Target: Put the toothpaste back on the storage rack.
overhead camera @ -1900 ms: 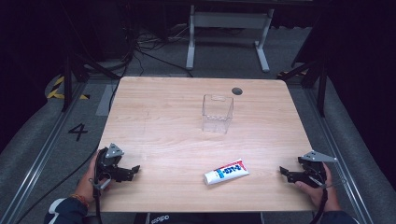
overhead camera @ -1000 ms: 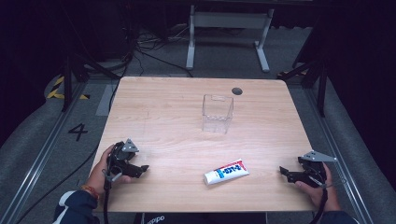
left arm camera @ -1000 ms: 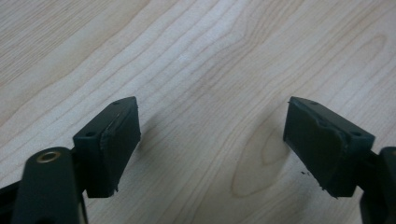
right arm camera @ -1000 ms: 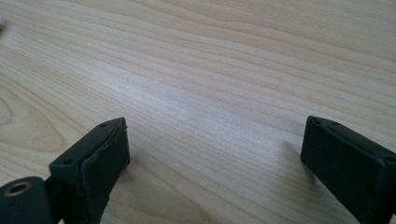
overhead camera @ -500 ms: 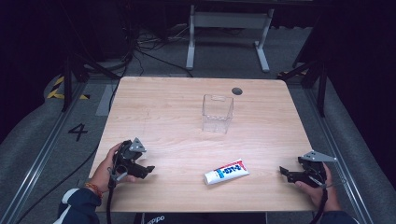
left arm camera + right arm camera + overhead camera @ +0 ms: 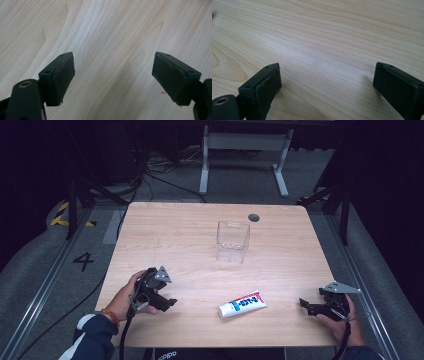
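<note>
Wooden table (image 6: 200,235), left claw (image 6: 170,302) wide, empty

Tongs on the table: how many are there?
2. The left tongs are at the near left of the table; the right tongs are at its near right edge.

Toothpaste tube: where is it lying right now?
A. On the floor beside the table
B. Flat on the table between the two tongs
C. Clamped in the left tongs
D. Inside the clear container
B: the toothpaste tube lies flat on the table, apart from the left tongs and right tongs, in front of the clear container.
</note>
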